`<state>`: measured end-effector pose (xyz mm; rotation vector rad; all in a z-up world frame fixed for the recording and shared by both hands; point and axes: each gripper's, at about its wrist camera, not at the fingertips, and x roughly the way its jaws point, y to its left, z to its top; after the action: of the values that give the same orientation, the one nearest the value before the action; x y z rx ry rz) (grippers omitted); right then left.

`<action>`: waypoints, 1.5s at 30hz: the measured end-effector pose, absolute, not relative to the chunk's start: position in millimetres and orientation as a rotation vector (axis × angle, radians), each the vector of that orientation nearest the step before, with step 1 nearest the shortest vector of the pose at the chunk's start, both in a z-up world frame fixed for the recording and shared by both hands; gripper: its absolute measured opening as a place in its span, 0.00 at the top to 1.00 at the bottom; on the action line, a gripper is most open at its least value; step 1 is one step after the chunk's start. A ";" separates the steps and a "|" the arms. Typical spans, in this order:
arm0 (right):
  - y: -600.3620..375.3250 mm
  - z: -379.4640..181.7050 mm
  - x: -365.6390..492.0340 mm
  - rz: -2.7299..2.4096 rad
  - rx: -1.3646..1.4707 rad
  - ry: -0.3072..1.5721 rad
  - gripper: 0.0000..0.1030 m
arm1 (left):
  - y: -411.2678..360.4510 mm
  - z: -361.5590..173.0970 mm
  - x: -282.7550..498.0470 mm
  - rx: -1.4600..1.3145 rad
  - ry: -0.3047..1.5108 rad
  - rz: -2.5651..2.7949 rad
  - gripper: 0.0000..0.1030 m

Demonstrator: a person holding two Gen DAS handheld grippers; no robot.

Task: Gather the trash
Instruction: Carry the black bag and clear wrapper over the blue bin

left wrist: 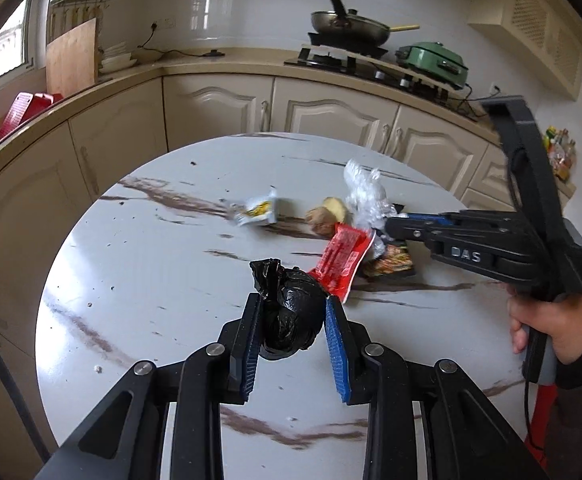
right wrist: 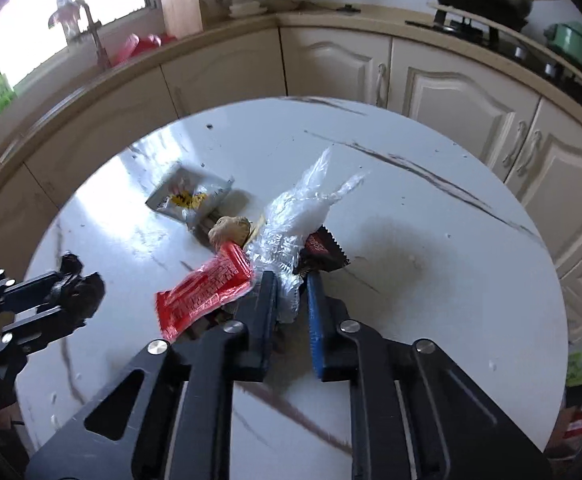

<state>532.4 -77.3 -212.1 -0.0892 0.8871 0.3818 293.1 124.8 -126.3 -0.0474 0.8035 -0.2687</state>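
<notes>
My left gripper (left wrist: 293,308) is shut on a crumpled black plastic bag (left wrist: 291,320), held just above the round white marble table (left wrist: 151,280). The same gripper (right wrist: 71,296) and bag show at the left edge of the right wrist view. My right gripper (right wrist: 291,280) is shut on a wad of clear plastic wrap (right wrist: 299,212), whose loose ends stick up past the fingertips. Around the wad lie a red wrapper (right wrist: 207,288), a dark brown wrapper (right wrist: 323,252), a brown lump (right wrist: 229,230) and a white-yellow sachet (right wrist: 189,196). From the left wrist, the right gripper (left wrist: 389,228) comes in from the right onto the clear wrap (left wrist: 365,194), next to the red wrapper (left wrist: 341,258).
A person's hand (left wrist: 551,328) holds the right gripper at the table's right side. Cream kitchen cabinets (left wrist: 331,112) curve behind the table. On the counter stand a wok on a stove (left wrist: 347,26), a green electric pot (left wrist: 435,60) and a wooden cutting board (left wrist: 71,56).
</notes>
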 end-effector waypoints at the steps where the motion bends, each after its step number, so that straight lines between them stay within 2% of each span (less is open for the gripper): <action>1: -80.6 -210.4 526.6 0.385 -0.084 0.881 0.89 | 122.2 -125.3 292.8 -0.048 0.801 -0.274 0.74; 13: -136.3 -208.4 431.3 0.439 0.015 0.903 0.90 | 82.4 -105.9 245.1 -0.027 0.779 -0.334 0.74; 15: -140.6 -211.6 422.8 0.362 -0.033 0.900 0.77 | 76.7 -107.5 238.6 -0.024 0.787 -0.340 0.74; 17: -142.0 -210.3 415.1 0.330 -0.053 0.884 0.51 | 73.8 -107.4 233.3 -0.022 0.790 -0.344 0.74; 22: -127.2 -192.5 406.7 0.349 -0.077 0.802 0.43 | 74.6 -104.2 227.7 -0.023 0.790 -0.335 0.74; 28: -114.6 -210.7 440.6 0.348 -0.018 0.866 0.45 | 77.3 -101.6 224.7 -0.020 0.784 -0.323 0.74; 30: -120.7 -215.5 445.3 0.369 0.034 0.857 0.63 | 79.7 -101.8 226.3 -0.013 0.782 -0.326 0.74; 32: -124.8 -216.6 444.7 0.377 0.052 0.846 0.73 | 79.7 -100.6 227.2 -0.010 0.777 -0.326 0.74; 45: -190.8 -183.9 392.0 0.424 0.210 0.703 0.75 | 26.1 -85.2 223.4 0.009 0.744 -0.397 0.74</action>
<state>392.0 -190.8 -183.9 0.2105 0.7027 0.4237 223.4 26.1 -85.2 0.0090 0.7436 -0.3968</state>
